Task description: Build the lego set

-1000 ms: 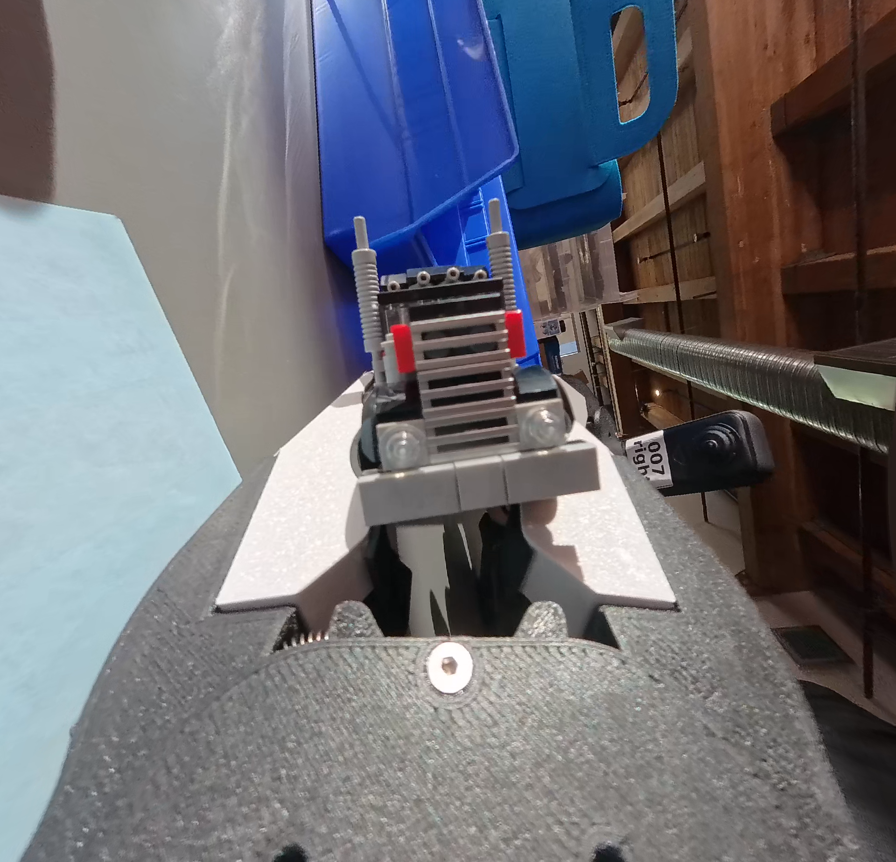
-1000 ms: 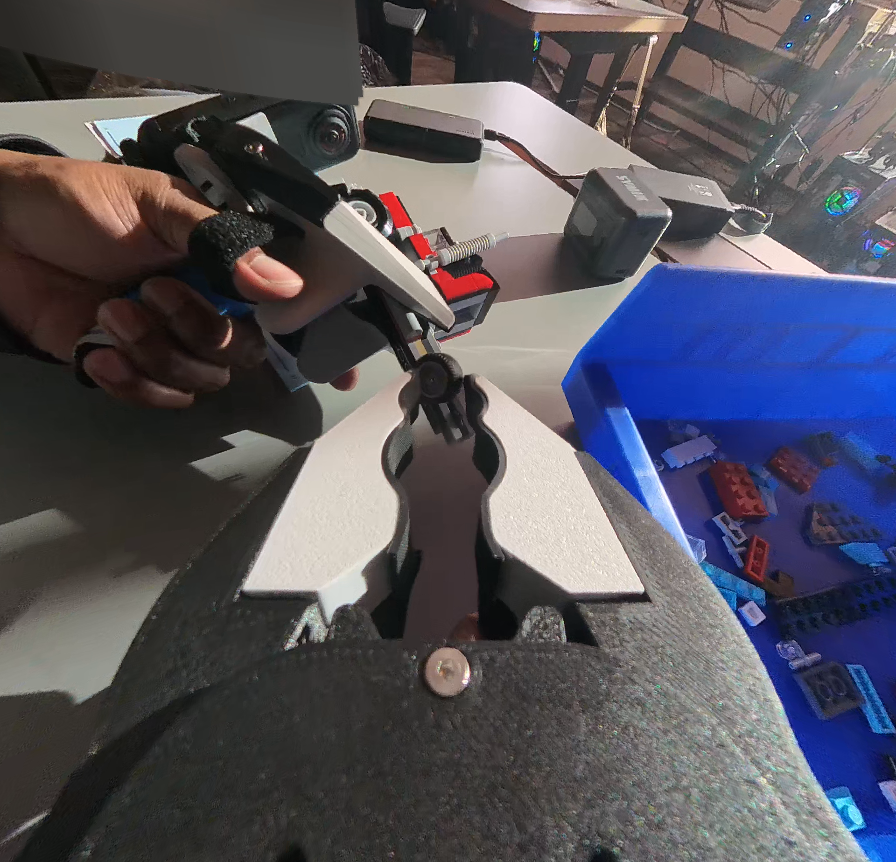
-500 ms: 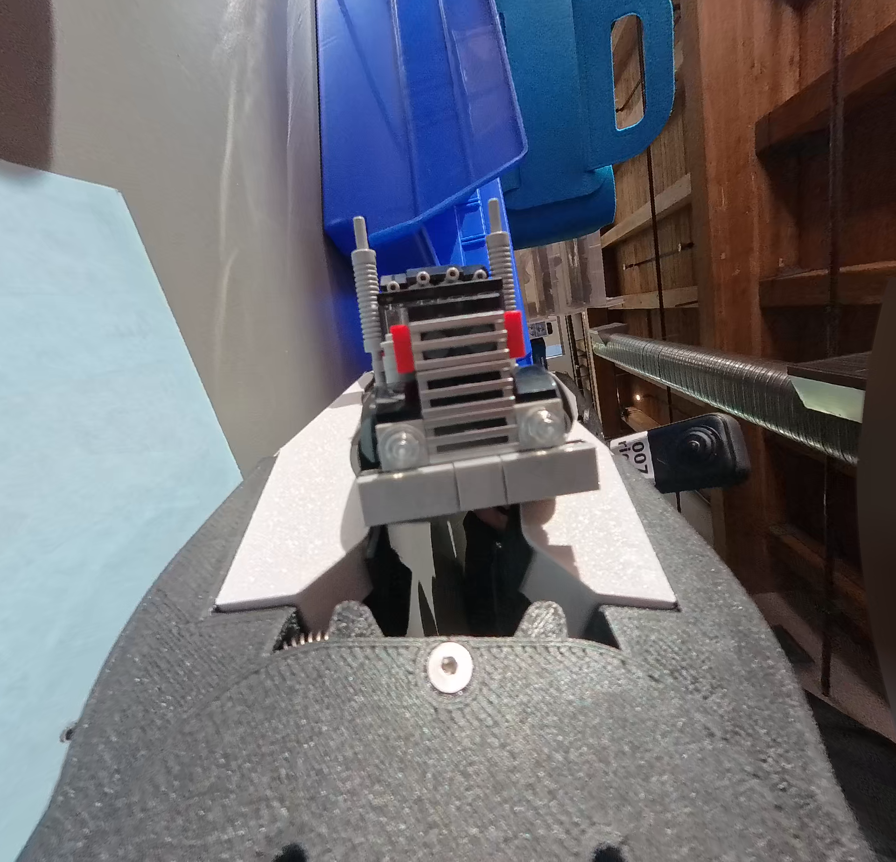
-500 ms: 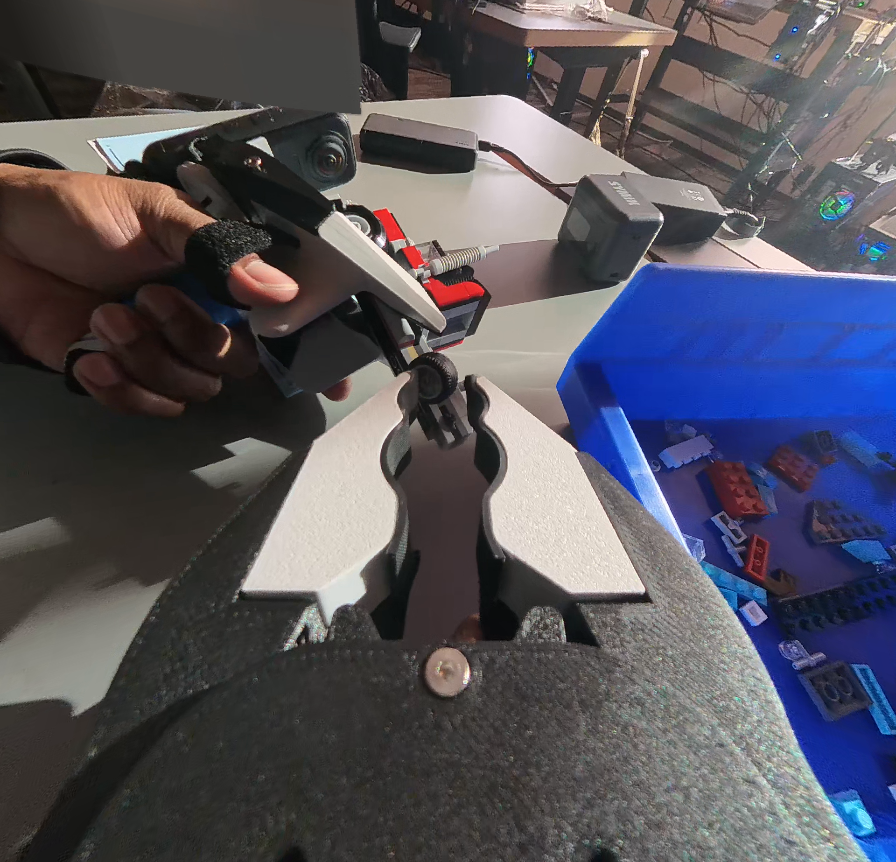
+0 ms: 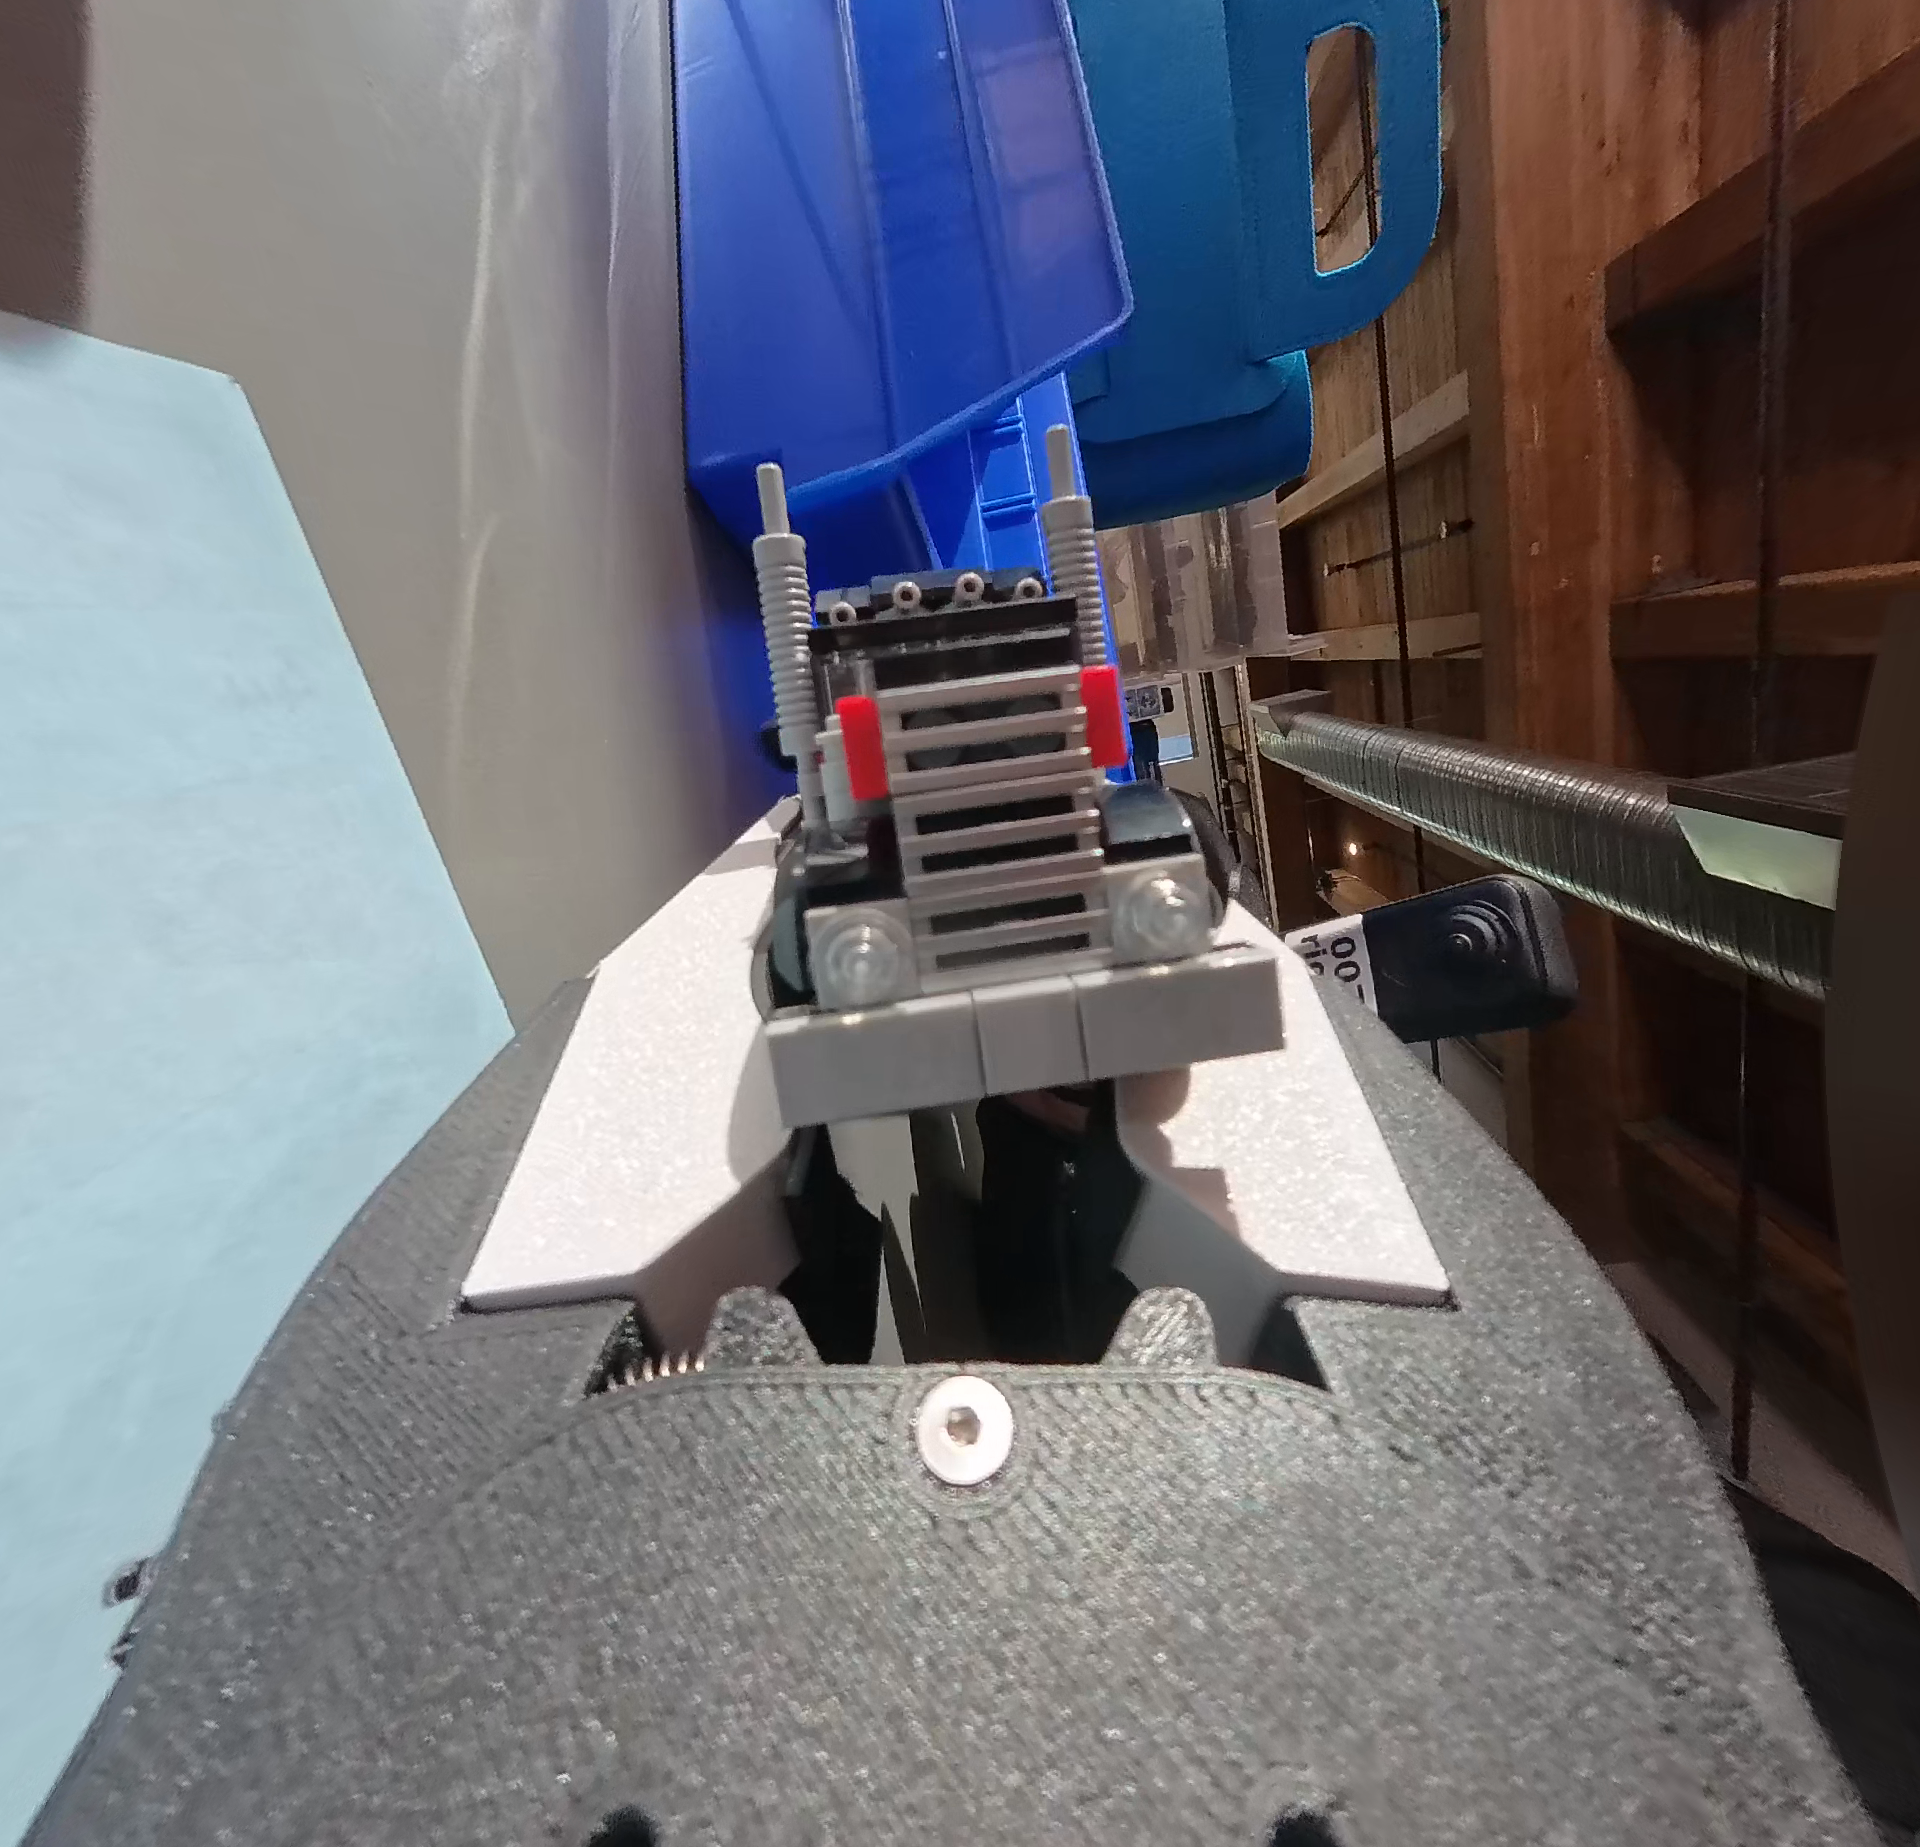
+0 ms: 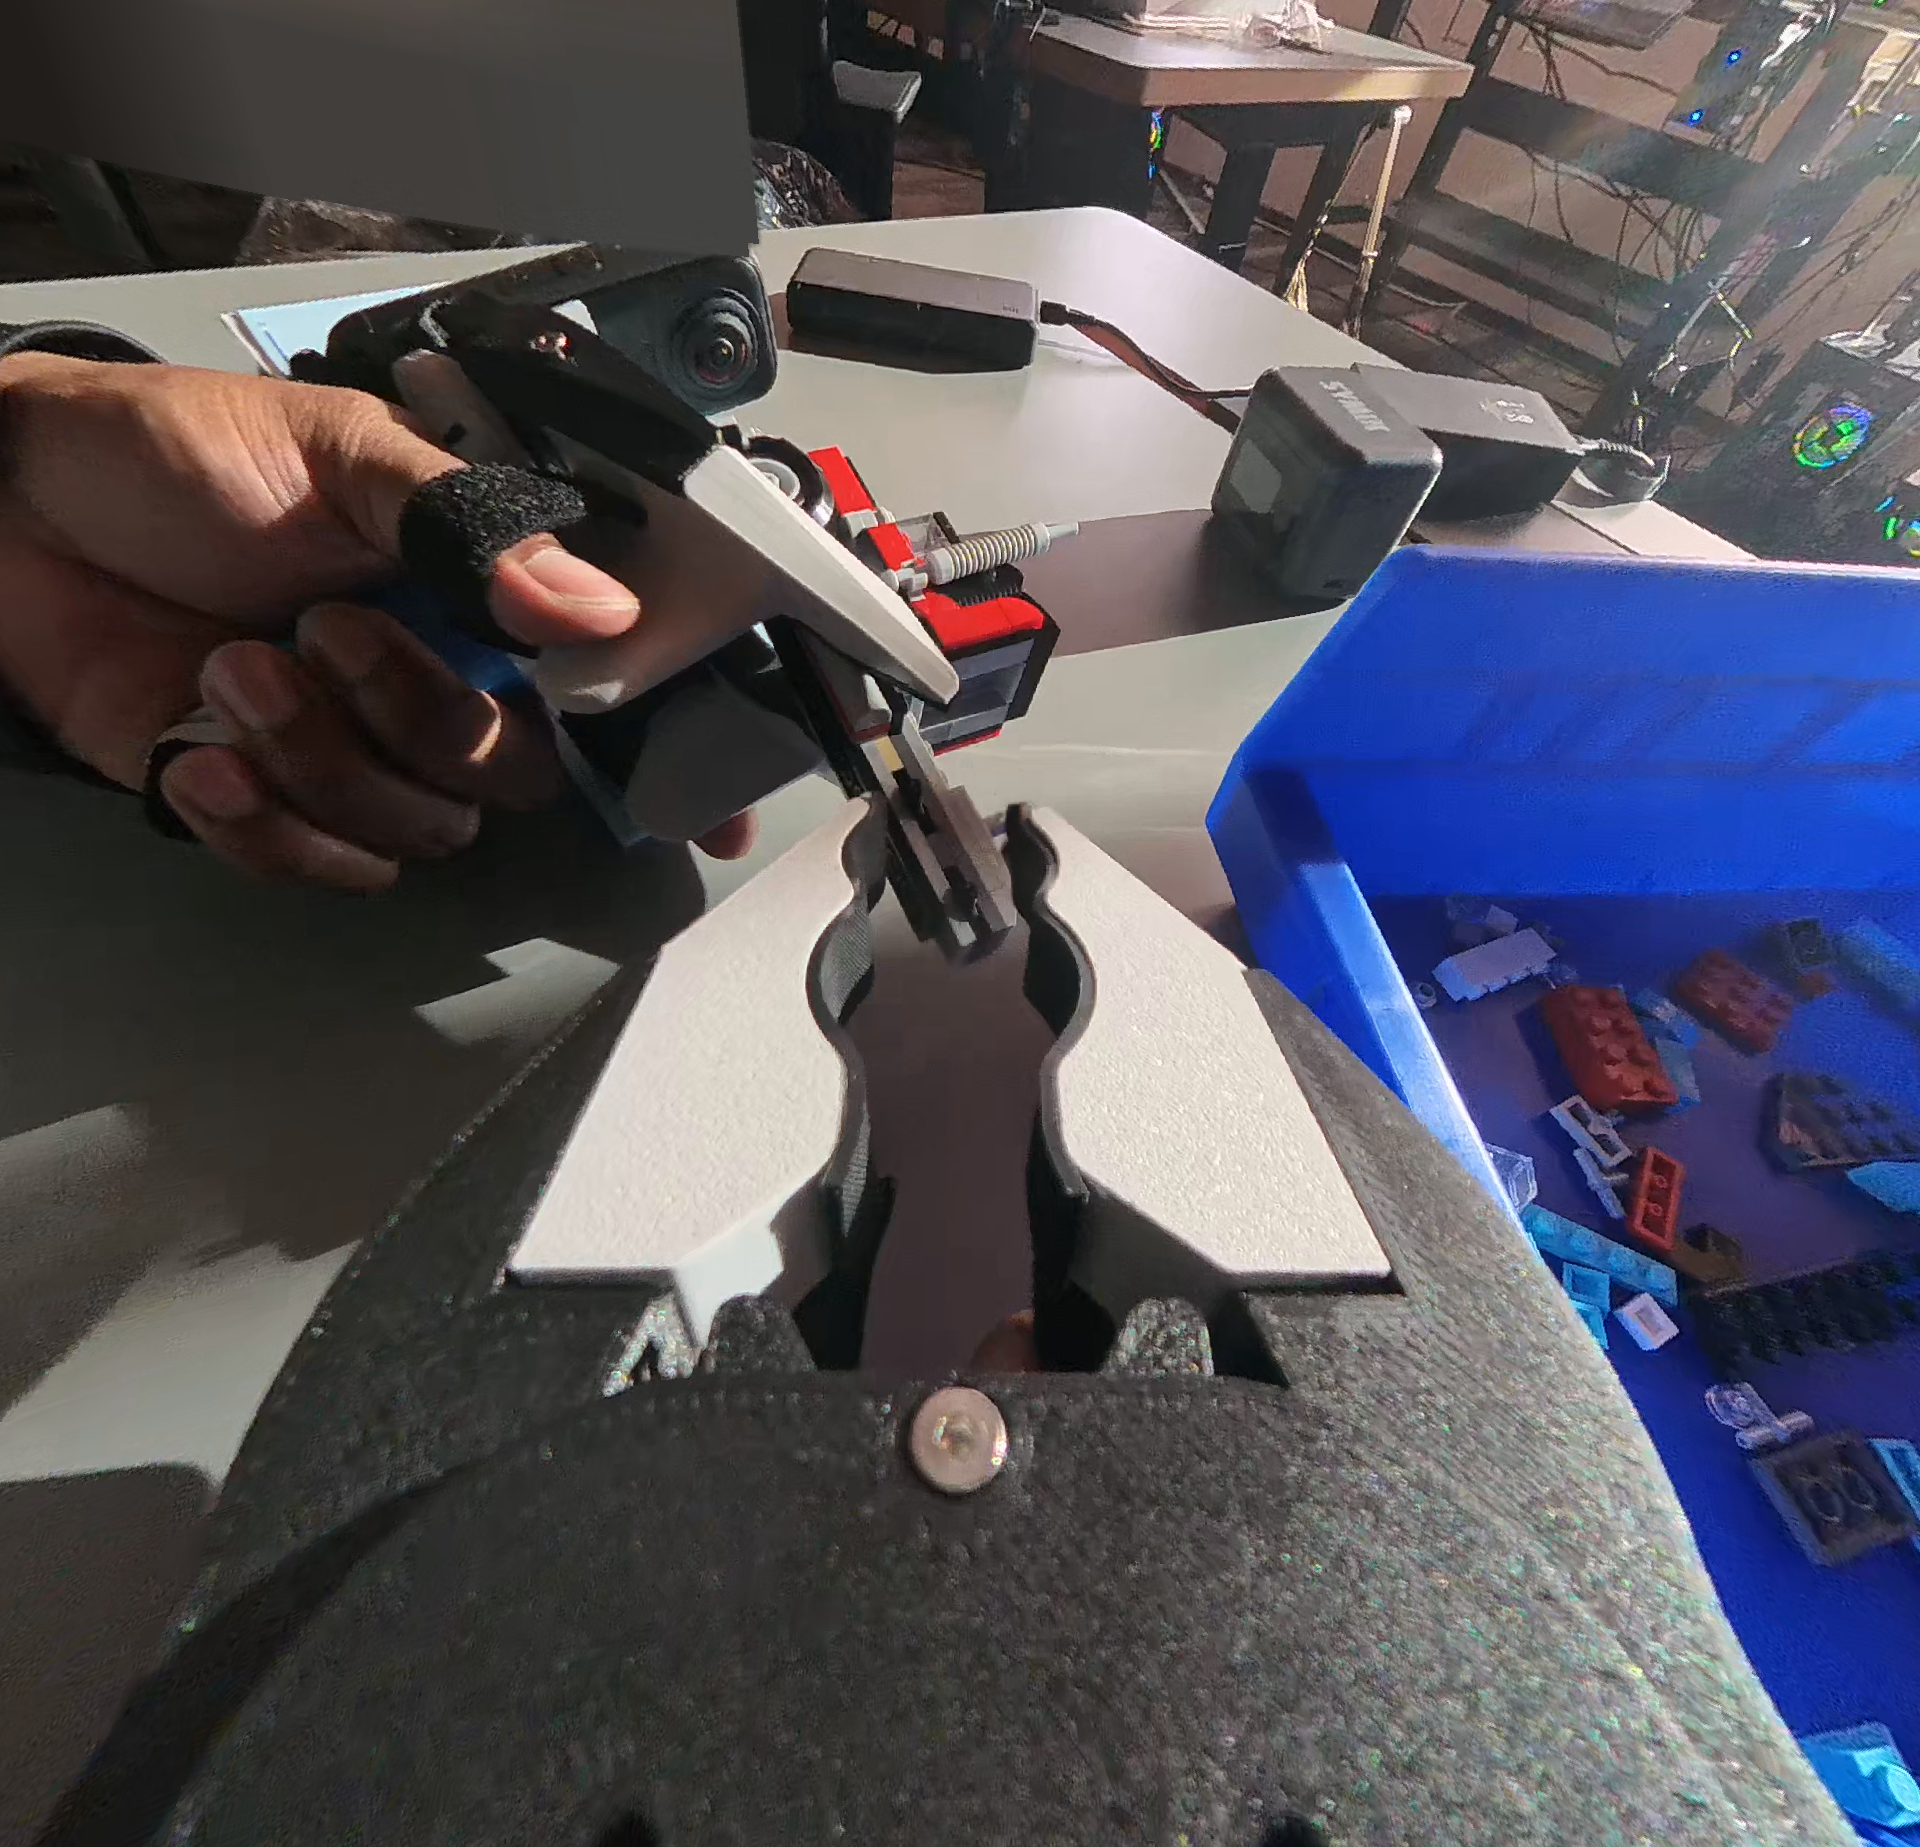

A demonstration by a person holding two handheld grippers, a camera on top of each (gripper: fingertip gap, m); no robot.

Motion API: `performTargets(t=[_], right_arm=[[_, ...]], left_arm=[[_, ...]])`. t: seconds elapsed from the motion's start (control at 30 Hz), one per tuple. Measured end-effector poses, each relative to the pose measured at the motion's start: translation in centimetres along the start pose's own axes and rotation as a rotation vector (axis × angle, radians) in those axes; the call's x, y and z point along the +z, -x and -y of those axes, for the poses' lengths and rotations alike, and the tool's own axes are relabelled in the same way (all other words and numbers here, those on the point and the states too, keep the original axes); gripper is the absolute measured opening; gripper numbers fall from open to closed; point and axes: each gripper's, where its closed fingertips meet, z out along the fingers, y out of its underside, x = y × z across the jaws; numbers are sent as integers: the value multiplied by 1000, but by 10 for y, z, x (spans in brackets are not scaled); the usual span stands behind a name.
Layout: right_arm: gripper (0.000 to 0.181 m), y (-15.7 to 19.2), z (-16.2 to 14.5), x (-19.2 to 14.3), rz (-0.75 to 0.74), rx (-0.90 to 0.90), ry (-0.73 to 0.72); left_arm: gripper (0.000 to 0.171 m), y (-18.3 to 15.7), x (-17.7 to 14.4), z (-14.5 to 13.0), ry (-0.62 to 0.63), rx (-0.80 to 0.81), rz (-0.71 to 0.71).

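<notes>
A lego truck (image 5: 997, 789) with a grey grille, grey bumper, red cab parts and two grey exhaust stacks sits between my left gripper's (image 5: 1003, 862) fingers, grille toward the camera. The left gripper is shut on it. In the right wrist view a hand (image 6: 260, 571) holds that left gripper (image 6: 914, 706) with the truck (image 6: 966, 602) tilted down. The truck's grey chassis tail (image 6: 951, 893) reaches between my right gripper's (image 6: 943, 831) fingertips. The right jaws stand apart around it, with a small gap showing on the right side.
A blue bin (image 6: 1558, 717) with several loose bricks (image 6: 1605, 1049) stands right of the right gripper on the grey table (image 6: 1091, 447). Black boxes (image 6: 1325, 478) and a flat black device (image 6: 909, 306) lie at the back. In the left wrist view, a light blue sheet (image 5: 156, 758) is at left. My two grippers' fingertips are within a few centimetres of each other.
The left gripper has lifted and tilted the truck. The black wheel seen at the right fingertips earlier no longer shows; the grey chassis tail sits there now.
</notes>
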Motion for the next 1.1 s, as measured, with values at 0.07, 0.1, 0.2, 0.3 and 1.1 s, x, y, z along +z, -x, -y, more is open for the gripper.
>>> performTargets(t=[0.07, 0.1, 0.2, 0.3, 1.1], right_arm=[[27, -2, 1, -1, -2, 18, -9], [28, -4, 1, -1, -7, 31, -11], [29, -12, 0, -3, -32, 75, -10], [29, -23, -6, -3, -89, 97, 21], [28, -65, -42, 66, -519, 186, 442]], left_arm=[[52, 0, 0, 0, -1, 1, 0], [51, 0, 0, 0, -2, 1, 2], [51, 0, -2, 2, -9, 16, 12], [52, 0, -5, 8, -30, 45, 30], [53, -4, -64, 100, -329, 55, 31]])
